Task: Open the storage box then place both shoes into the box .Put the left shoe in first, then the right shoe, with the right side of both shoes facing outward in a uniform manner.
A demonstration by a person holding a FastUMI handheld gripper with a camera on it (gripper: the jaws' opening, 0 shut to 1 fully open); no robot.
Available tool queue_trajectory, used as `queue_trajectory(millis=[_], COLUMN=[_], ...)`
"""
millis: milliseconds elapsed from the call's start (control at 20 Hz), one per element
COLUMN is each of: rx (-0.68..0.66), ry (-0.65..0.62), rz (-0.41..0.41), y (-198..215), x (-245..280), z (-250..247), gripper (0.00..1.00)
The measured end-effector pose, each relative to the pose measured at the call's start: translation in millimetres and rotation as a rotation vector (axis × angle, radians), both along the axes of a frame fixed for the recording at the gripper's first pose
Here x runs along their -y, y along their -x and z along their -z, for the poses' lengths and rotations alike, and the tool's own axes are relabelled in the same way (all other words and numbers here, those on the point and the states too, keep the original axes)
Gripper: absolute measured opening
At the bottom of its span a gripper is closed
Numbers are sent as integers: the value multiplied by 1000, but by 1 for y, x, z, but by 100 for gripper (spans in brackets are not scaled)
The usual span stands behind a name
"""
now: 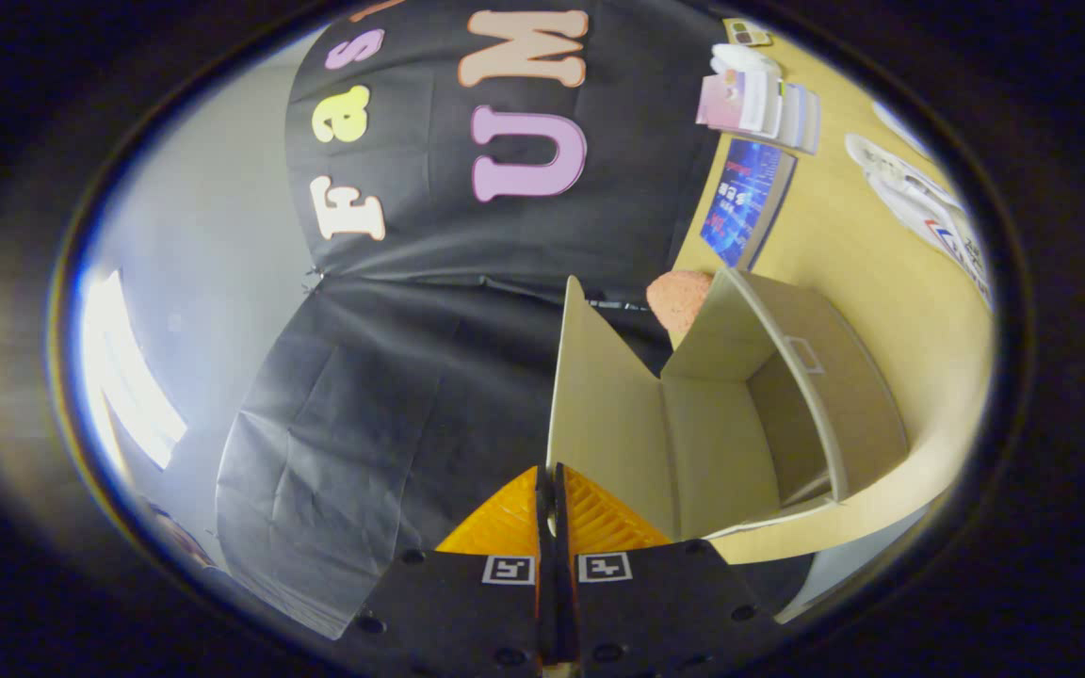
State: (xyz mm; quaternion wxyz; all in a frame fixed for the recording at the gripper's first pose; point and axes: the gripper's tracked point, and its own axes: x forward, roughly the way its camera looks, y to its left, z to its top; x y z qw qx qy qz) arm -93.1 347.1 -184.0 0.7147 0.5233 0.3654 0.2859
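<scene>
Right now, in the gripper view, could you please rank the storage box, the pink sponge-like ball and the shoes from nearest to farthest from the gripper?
The gripper has its fingers together, holding nothing.
1. Storage box, open, just ahead of the fingers.
2. Pink ball, behind the box.
3. Shoes, far across the table.

My gripper (548,490) shows two ribbed, wedge-shaped fingers (505,518) pressed together with barely a slit between them. Behind each sits a dark block (467,612) carrying a small square black-and-white marker (509,569) and several round screw holes (370,622) along its edges.
</scene>
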Motion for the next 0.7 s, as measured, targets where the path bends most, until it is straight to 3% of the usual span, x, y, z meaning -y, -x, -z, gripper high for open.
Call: queue_trajectory(millis=[350,700], rx=[41,61], ry=[29,110], rz=[-140,-241], y=[7,25], x=[-82,-128], z=[-10,4], gripper=[3,2])
